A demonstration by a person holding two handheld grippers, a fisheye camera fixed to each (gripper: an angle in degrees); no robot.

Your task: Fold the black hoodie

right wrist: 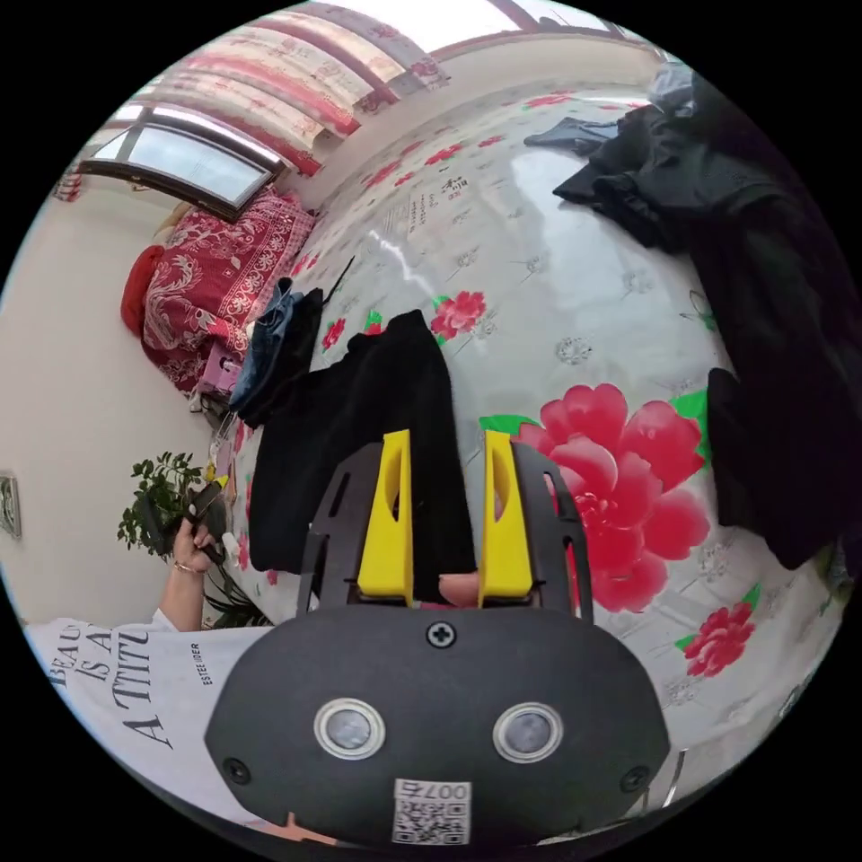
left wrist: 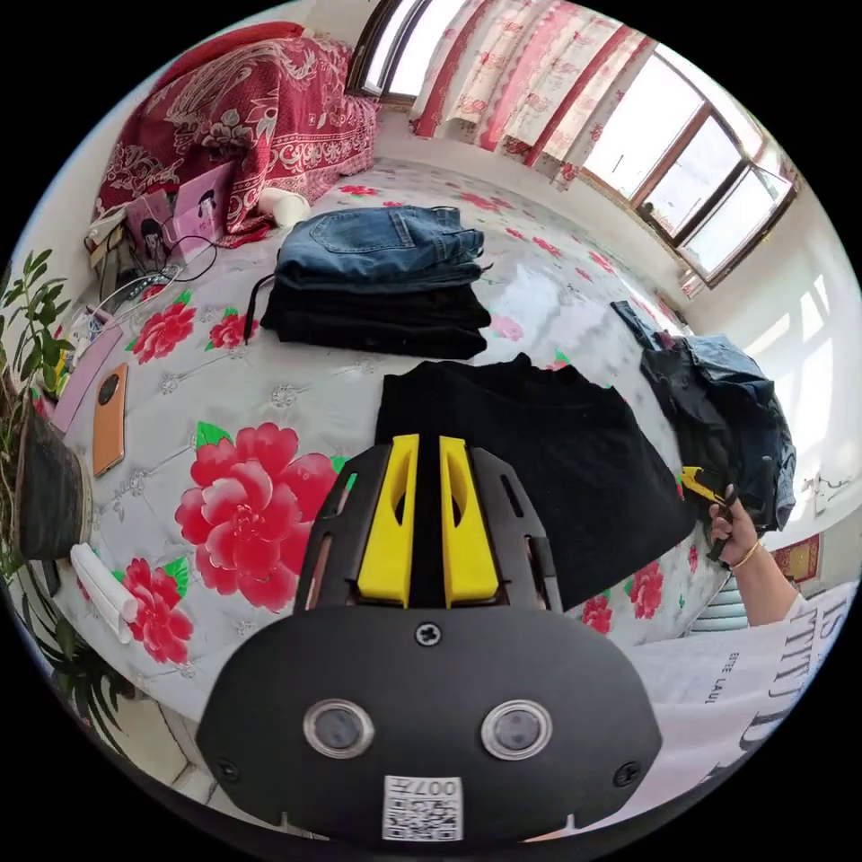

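- Nearest in the left gripper view, the left gripper (left wrist: pixel 427 449) has its 2 yellow jaws drawn almost together with only a thin slit between them, and nothing is held there.
- In the right gripper view, the right gripper (right wrist: pixel 446 444) has its 2 jaws set apart with a clear gap, over the near edge of the bed; nothing is between them.
- The folded black hoodie (left wrist: pixel 539 458) lies flat on the floral bed cover (left wrist: pixel 242 503), just past the left gripper's jaw tips and near the bed's front edge.
- In the right gripper view the same hoodie (right wrist: pixel 359 449) sits to the left of the right gripper, partly behind its left jaw.
- At the right edge of the left gripper view, a hand (left wrist: pixel 736 534) holds the other gripper, beside a loose heap of dark clothes (left wrist: pixel 727 422); whether those jaws are apart cannot be told there.
- On the bed's left side lie an orange phone (left wrist: pixel 109 417) and, beside it, a potted plant (left wrist: pixel 40 467).
- Farther back, a stack of folded clothes (left wrist: pixel 377 305) rests well apart from the hoodie, blue jeans (left wrist: pixel 382 242) on top of black items.
- Farthest, a red patterned blanket (left wrist: pixel 251 117) is piled by the wall under curtained windows (left wrist: pixel 682 153).
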